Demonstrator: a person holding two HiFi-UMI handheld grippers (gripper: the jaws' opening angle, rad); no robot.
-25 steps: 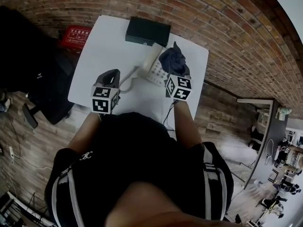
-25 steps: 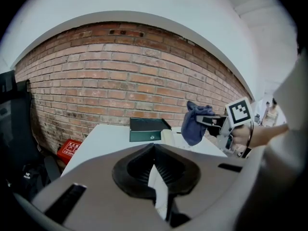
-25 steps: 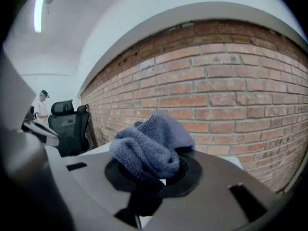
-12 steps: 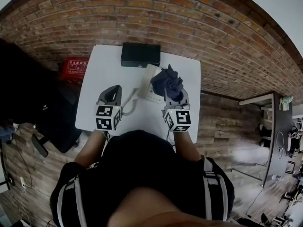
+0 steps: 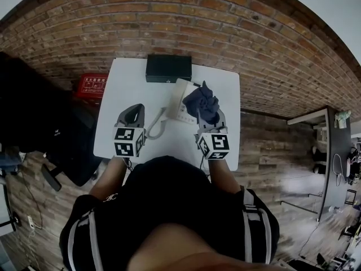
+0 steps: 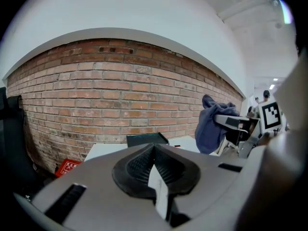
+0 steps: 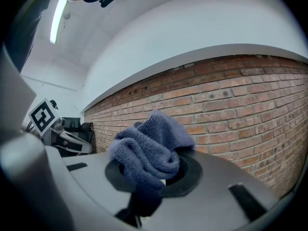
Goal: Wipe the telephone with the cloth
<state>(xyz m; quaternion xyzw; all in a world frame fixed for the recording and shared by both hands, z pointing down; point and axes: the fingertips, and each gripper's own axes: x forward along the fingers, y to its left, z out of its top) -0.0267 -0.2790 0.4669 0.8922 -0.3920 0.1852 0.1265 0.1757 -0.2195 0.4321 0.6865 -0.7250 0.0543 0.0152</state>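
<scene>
Cloth (image 7: 147, 148) is a nubby, soft blue knit; left gripper (image 6: 155, 150) matt grey plastic, its pads (image 6: 137, 165) ribbed black; table (image 5: 127, 83) smooth white, telephone (image 5: 179, 103) pale smooth plastic, wall (image 5: 237, 38) rough brick.

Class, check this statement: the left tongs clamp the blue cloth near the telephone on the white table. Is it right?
Wrong in one respect: the right tongs, not the left, clamp the blue cloth near the telephone on the white table. The right gripper view shows the cloth bunched between them. The left tongs are shut on nothing.
</scene>
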